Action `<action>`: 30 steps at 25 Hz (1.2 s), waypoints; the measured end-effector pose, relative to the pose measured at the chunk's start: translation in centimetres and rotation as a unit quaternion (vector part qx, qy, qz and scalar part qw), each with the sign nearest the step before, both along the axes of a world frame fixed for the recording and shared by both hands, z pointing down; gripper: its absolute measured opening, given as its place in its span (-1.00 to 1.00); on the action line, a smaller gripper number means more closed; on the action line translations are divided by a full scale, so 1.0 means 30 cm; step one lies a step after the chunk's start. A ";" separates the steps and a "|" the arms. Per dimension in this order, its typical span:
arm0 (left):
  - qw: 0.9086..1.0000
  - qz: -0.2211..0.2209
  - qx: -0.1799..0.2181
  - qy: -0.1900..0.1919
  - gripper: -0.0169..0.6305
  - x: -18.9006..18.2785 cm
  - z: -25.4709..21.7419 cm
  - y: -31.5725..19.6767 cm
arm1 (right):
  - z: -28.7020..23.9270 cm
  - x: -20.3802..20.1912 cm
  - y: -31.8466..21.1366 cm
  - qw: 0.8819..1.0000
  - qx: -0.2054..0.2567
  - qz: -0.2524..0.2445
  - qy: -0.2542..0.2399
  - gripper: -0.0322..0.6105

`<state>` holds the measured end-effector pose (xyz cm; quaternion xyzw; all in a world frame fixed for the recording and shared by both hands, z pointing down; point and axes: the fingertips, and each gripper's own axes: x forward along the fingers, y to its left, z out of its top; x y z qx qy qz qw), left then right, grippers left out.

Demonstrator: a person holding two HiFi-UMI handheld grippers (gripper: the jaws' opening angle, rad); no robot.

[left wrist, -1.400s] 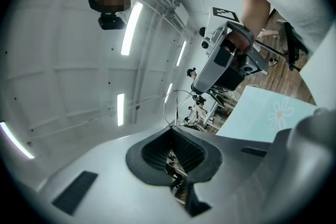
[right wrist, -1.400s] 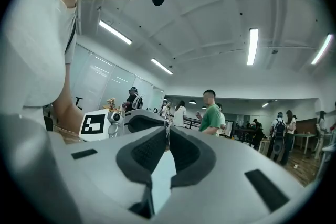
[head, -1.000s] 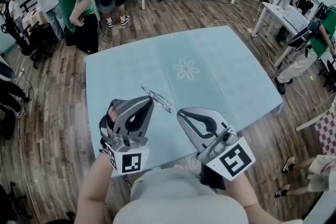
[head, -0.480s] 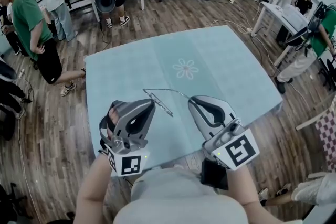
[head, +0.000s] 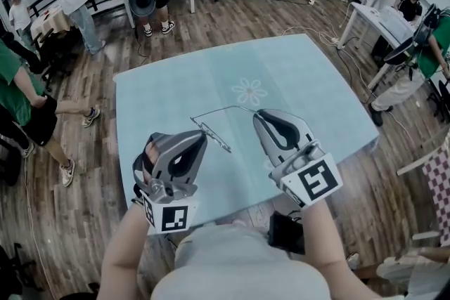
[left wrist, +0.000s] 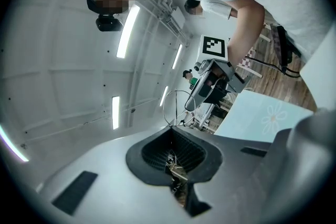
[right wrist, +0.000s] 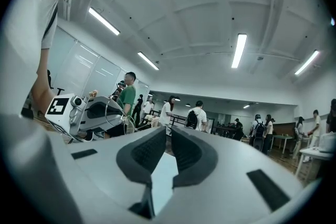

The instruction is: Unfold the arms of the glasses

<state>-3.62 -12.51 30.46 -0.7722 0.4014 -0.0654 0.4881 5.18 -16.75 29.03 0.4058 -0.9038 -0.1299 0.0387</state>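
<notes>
The thin wire-framed glasses (head: 211, 133) hang just above the light-blue tablecloth (head: 302, 81) in the head view. My left gripper (head: 200, 135) is shut on the frame; in the left gripper view one wire lens ring (left wrist: 163, 108) sticks up past its closed jaws (left wrist: 172, 162). One arm (head: 221, 109) of the glasses swings out to the right and ends at the tips of my right gripper (head: 259, 114). That gripper's jaws (right wrist: 169, 136) are closed down to a narrow slit, seemingly on the arm's end. Each gripper sees the other: the right one (left wrist: 212, 86), the left one (right wrist: 92, 113).
The tablecloth has a pale flower print (head: 249, 92) beyond the glasses. Several people stand on the wooden floor around the table, one at the left edge (head: 21, 102). Desks (head: 383, 21) and chairs line the far side of the room.
My right gripper has moved right and away from me, drawing one arm of the glasses out from the frame. The left gripper has held still. A person in green walked left.
</notes>
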 end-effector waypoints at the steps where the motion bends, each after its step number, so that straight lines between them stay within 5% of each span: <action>1: 1.000 -0.001 0.000 0.000 -0.92 0.000 -0.002 0.000 | 0.001 0.003 -0.011 1.000 -0.002 0.001 -0.001 -0.82; 30: 0.999 -0.004 -0.011 0.037 -0.92 -0.020 -0.065 -0.003 | 0.100 0.000 -0.194 0.998 -0.061 0.005 -0.020 -0.78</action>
